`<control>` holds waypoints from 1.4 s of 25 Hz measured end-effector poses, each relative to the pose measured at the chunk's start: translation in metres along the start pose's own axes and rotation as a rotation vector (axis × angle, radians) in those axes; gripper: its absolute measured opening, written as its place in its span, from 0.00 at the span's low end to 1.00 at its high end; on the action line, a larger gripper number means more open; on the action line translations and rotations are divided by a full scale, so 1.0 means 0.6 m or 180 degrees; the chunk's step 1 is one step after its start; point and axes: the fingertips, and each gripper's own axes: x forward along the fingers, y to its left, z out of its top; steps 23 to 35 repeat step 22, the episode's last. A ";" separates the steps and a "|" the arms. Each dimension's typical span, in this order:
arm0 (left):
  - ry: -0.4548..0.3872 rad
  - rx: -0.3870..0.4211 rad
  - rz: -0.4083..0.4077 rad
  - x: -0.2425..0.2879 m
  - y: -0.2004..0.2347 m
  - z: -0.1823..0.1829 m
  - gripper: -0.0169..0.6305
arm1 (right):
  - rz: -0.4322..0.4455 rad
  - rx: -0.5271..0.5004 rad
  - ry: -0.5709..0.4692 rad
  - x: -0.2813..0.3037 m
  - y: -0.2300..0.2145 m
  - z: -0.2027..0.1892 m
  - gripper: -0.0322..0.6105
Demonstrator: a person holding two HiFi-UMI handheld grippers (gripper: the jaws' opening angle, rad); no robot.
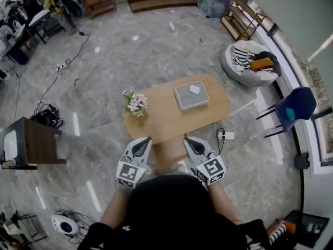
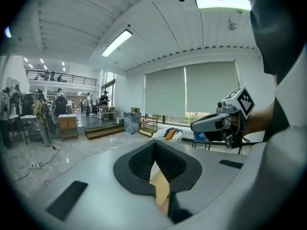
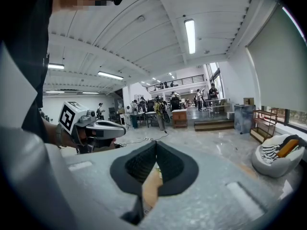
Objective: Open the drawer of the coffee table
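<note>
The left tool (image 1: 147, 139) and the right tool (image 1: 186, 138) hover side by side above the near edge of the oval wooden counter (image 1: 166, 124), both pointing away from the person and tilted slightly down. In each tool's own view the dark ribbed pads are pressed together with nothing between them. Neither tool touches the counter.

The counter stands on the grey marble floor (image 1: 130, 61) just ahead of the person. A wooden part (image 1: 167, 154) shows below its near edge, between the two tools. Whether that is the drawer front, and whether the drawer is shut, cannot be told from above.

On the counter's far right lies a grey square tray (image 1: 183, 102) with a small pale thing (image 1: 194, 89) inside. A pot of pink and white flowers (image 1: 135, 103) stands at the left end.

A white power strip (image 1: 227, 135) lies on the floor right of the counter. A blue chair (image 1: 294, 108) stands farther right, and a dark side table (image 1: 36, 139) stands well apart at the left.
</note>
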 end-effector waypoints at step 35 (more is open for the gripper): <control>-0.0007 -0.0057 0.0135 -0.019 -0.001 -0.002 0.05 | 0.0039 0.0015 0.0044 -0.005 -0.003 -0.006 0.05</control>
